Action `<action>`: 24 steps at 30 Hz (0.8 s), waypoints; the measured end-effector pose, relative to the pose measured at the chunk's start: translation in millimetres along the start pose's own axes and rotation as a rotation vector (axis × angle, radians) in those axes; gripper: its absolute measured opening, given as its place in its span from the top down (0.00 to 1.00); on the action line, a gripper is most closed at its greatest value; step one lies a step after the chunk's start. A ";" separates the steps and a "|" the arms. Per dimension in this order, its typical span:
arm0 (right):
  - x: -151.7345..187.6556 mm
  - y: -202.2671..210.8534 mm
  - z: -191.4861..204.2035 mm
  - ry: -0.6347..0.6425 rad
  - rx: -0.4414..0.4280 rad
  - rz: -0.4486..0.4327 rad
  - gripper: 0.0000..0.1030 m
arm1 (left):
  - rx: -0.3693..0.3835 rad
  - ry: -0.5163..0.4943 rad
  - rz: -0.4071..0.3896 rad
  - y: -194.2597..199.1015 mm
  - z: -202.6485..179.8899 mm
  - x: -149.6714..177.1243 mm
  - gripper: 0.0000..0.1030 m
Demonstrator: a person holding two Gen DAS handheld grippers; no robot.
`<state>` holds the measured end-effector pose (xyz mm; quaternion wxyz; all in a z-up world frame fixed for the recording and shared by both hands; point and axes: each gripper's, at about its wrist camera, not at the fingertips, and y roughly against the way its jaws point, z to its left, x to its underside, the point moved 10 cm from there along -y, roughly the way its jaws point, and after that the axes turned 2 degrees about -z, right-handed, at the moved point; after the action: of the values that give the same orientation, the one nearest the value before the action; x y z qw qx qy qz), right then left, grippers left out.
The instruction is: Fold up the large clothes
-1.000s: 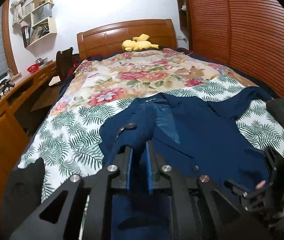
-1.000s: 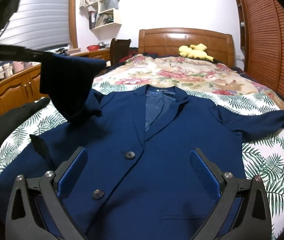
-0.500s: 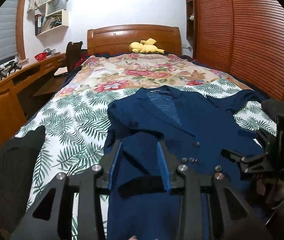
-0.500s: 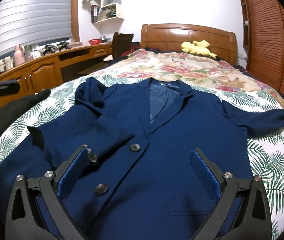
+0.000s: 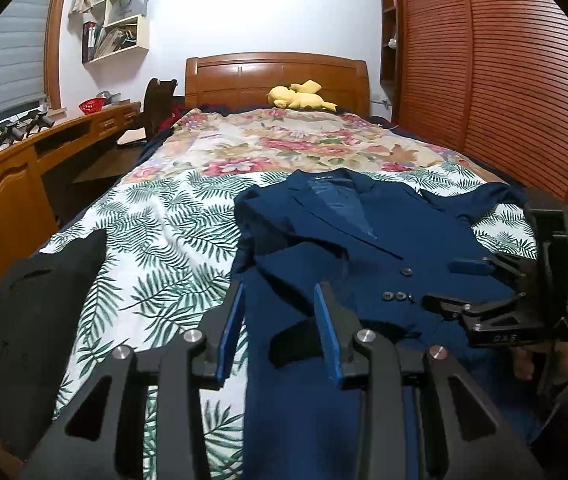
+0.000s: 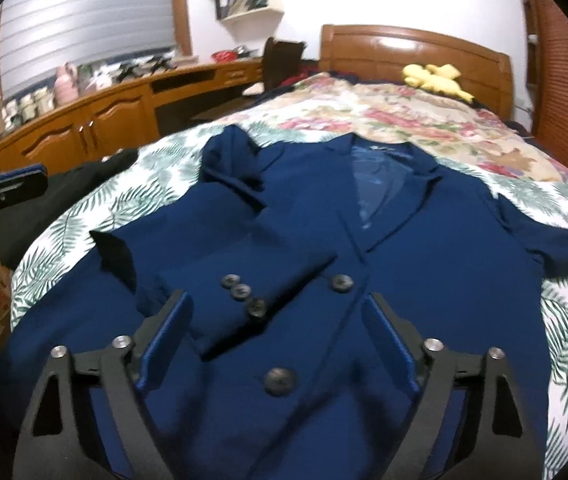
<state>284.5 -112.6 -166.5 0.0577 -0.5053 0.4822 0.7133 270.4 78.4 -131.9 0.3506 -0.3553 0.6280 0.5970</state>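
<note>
Sleeve point(image 6: 244, 296) now dropped across jacket point(image 6: 423, 280), below left hand-held gripper point(image 5: 278, 320).

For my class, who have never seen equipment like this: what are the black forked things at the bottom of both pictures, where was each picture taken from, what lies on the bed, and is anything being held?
No robot here: a person holds a two-finger tool in each hand, with a camera on each looking along its fingers. One picture is from the left gripper, the other from the right gripper. On the bed lies a navy blazer, one sleeve folded across its front, the other spread out. A yellow plush toy sits by the headboard. Neither tool holds anything; the left is part open, and the right one's fingers are closing above the cloth.
</note>
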 end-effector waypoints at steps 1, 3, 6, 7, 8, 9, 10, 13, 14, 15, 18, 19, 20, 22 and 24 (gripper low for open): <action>-0.5 -5.0 6.7 0.018 -0.013 0.017 0.22 | -0.001 0.003 -0.004 2.7 2.8 0.4 0.67; 1.3 -16.0 18.4 0.058 -0.029 0.059 0.25 | -0.002 0.008 -0.010 7.1 7.5 1.3 0.67; 10.7 -35.5 29.9 0.112 -0.038 0.148 0.29 | -0.005 0.018 -0.010 11.3 14.2 3.4 0.67; 14.0 -40.3 32.6 0.127 -0.042 0.172 0.30 | 0.001 0.023 -0.011 12.4 15.3 3.7 0.67; 16.6 -43.8 33.8 0.137 -0.041 0.187 0.30 | 0.003 0.024 -0.010 13.0 15.9 3.8 0.67; 19.1 -47.2 34.4 0.146 -0.037 0.201 0.31 | 0.001 0.022 -0.010 13.8 17.0 4.1 0.67; 20.9 -50.1 34.9 0.148 -0.036 0.213 0.31 | 0.000 0.018 -0.012 14.7 17.4 4.1 0.67; 21.0 -54.3 37.5 0.140 -0.039 0.228 0.32 | 0.008 0.017 -0.023 18.2 17.4 1.4 0.67; 21.0 -55.4 39.0 0.142 -0.039 0.232 0.32 | 0.013 0.020 -0.027 19.6 17.2 0.3 0.67; 21.6 -56.6 41.1 0.149 -0.034 0.237 0.32 | 0.018 0.025 -0.030 20.7 17.9 -0.1 0.67; 23.0 -56.2 44.7 0.183 -0.008 0.232 0.32 | 0.020 0.033 -0.028 22.2 18.4 -0.6 0.67; 23.0 -55.0 44.7 0.183 -0.003 0.229 0.33 | 0.022 0.035 -0.028 22.5 17.7 -1.0 0.67; 22.1 -53.5 44.2 0.179 -0.001 0.222 0.35 | 0.024 0.037 -0.029 22.8 17.6 -1.5 0.67; 19.0 -50.5 43.4 0.178 0.011 0.205 0.54 | 0.021 0.038 -0.031 23.8 18.0 -2.0 0.67; 12.5 -45.7 37.7 0.171 0.041 0.178 0.79 | 0.018 0.037 -0.030 23.4 18.0 -1.5 0.67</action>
<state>279.5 -65.4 -204.1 -0.0371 -0.5183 0.5427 0.6599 251.2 97.2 -119.6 0.3511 -0.3724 0.6344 0.5793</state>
